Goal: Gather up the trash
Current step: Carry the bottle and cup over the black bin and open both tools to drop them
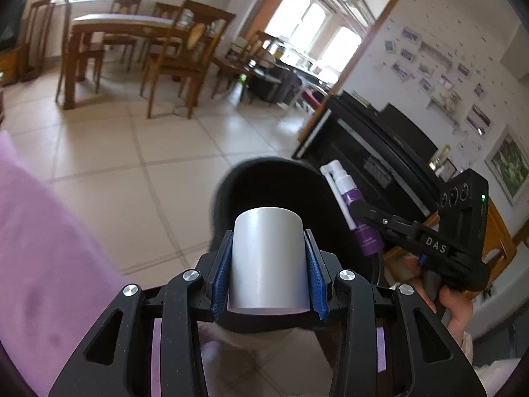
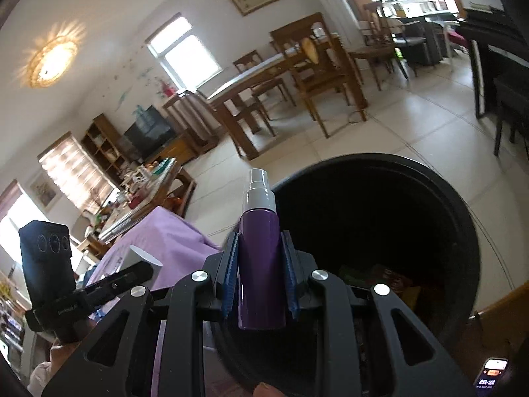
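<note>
A grey cylinder (image 1: 269,261) sits clamped between the blue pads (image 1: 221,276) of the left hand-held gripper (image 1: 269,264), squeezed from both sides, its far end pointing toward 12 o'clock in the left wrist view. Just past it, at 12 to 1 o'clock, gapes the dark mouth of a black trash bin (image 1: 281,182), so the cylinder hangs at the bin's near rim. In the right wrist view the same cylinder (image 2: 142,258) shows at 9 o'clock, held by the left hand-held gripper (image 2: 132,273) over a purple cloth (image 2: 172,235).

A purple spray bottle (image 2: 261,258) with a white nozzle cap is gripped around its body by the right hand-held gripper (image 2: 261,264), nozzle aimed at 12 o'clock. The trash bin (image 2: 463,205) opens at 2 to 3 o'clock of the bottle, right beside it, with some colourful wrappers (image 2: 380,274) dimly visible deep inside. From the left wrist view, the bottle (image 1: 353,205) stands at 3 o'clock of the cylinder, beside the bin's right edge, pinched by the right hand-held gripper (image 1: 363,211).

The bin stands on a pale tiled floor (image 1: 115,152). Farther off, at 11 o'clock, are a wooden dining table (image 1: 125,23) and chairs (image 1: 178,59); a black piano (image 1: 380,139) stands at 2 o'clock
</note>
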Demonstrator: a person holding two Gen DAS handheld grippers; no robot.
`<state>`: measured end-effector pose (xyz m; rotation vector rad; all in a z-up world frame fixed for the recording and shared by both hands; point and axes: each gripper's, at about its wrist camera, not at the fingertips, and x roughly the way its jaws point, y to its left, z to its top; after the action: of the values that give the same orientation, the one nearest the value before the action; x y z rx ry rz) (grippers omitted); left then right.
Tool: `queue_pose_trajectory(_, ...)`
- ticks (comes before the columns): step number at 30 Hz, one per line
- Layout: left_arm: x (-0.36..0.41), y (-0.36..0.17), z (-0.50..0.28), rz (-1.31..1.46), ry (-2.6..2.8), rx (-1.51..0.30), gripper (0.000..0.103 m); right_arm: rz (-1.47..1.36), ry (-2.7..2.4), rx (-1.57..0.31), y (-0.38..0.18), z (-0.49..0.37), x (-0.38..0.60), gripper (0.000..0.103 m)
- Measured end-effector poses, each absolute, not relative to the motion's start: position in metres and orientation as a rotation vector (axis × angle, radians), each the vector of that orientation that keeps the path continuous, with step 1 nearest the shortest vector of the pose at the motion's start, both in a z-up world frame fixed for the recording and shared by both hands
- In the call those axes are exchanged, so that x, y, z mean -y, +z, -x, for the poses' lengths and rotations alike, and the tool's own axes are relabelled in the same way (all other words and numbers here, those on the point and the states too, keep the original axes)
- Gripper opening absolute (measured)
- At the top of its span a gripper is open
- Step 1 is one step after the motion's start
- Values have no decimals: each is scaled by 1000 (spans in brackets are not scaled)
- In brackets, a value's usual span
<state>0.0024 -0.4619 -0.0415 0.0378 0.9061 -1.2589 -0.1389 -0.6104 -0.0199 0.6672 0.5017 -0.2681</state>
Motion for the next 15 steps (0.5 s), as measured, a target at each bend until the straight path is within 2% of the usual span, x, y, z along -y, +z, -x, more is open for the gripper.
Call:
queue_pose_trajectory(6, 512, -70, 21, -97, -1284, -944, 40, -704, -296, -520, -40, 156, 633, 25)
queue_pose_trajectory(15, 541, -88, 36, -138, -1285, -968, 40, -737, -314, -542, -59, 166, 648, 25)
